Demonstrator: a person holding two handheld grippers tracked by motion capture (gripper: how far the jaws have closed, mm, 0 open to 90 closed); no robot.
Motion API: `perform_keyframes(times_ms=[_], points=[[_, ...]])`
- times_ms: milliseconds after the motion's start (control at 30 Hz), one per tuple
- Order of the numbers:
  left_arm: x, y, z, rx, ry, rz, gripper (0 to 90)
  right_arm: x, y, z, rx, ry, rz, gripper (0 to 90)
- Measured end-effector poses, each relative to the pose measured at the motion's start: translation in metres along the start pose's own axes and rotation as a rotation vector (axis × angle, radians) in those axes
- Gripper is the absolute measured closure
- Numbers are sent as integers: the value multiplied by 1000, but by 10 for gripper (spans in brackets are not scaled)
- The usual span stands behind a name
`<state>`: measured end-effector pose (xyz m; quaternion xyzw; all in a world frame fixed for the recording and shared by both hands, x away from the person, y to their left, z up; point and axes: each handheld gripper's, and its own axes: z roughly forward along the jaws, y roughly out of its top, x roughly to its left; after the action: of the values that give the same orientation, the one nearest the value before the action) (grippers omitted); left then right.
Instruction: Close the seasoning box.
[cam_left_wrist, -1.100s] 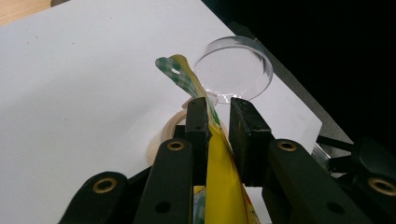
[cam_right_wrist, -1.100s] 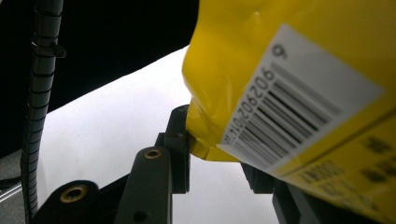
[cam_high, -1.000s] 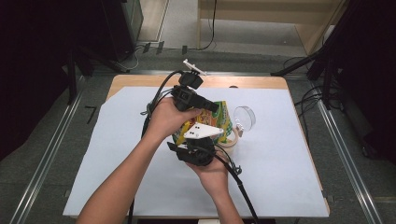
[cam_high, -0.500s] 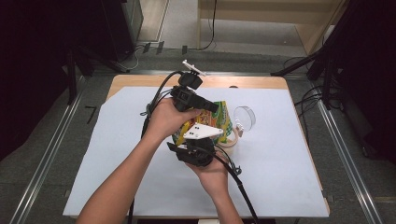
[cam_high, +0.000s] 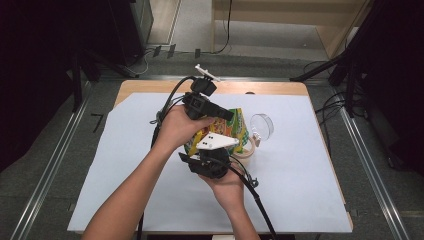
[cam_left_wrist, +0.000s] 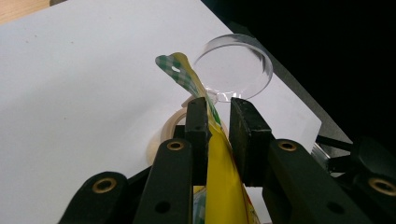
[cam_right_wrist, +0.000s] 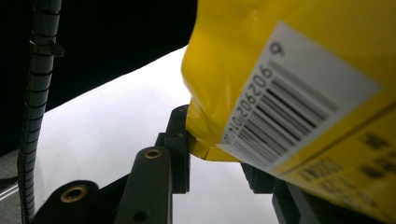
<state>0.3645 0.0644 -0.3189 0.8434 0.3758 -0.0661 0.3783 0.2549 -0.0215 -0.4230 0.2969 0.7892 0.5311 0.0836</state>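
A yellow snack bag with green and red print is held above the white mat between two hands. My left gripper comes in from the left and is shut on the bag's upper edge; its pads squeeze the thin seam. My right gripper, under its grey plate, grips the bag from below. In the right gripper view the bag's barcode corner sits between the jaws, against the left pad; the other pad is hidden behind the bag.
A clear round lid stands just right of the bag, also seen beyond the jaws as a clear disc. A beige ring-shaped container lies under the bag. The white mat covers the wooden table. A ribbed cable hangs at the left.
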Motion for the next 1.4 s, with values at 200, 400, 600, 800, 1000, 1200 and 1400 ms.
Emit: perform_keyframes(times_ms=[200, 400, 600, 800, 1000, 1200, 1400], points=[[-1, 1, 1, 2, 0, 3, 777, 0, 1, -1, -2, -3, 9, 683], [-2, 1, 0, 1, 2, 4, 776, 0, 1, -1, -2, -4, 7, 683], [-2, 1, 0, 2, 2, 4, 776, 0, 2, -2, 2, -3, 5, 683], [-1, 1, 0, 4, 3, 2, 775, 0, 2, -1, 3, 0, 1, 684], [0, 2, 1, 10, 1, 1, 774, 0, 2, -1, 4, -4, 2, 683], [0, 2, 1, 9, -1, 0, 774, 0, 1, -1, 4, -8, -1, 682], [0, 2, 1, 10, 0, 1, 774, 0, 1, 0, -2, -6, 1, 683]])
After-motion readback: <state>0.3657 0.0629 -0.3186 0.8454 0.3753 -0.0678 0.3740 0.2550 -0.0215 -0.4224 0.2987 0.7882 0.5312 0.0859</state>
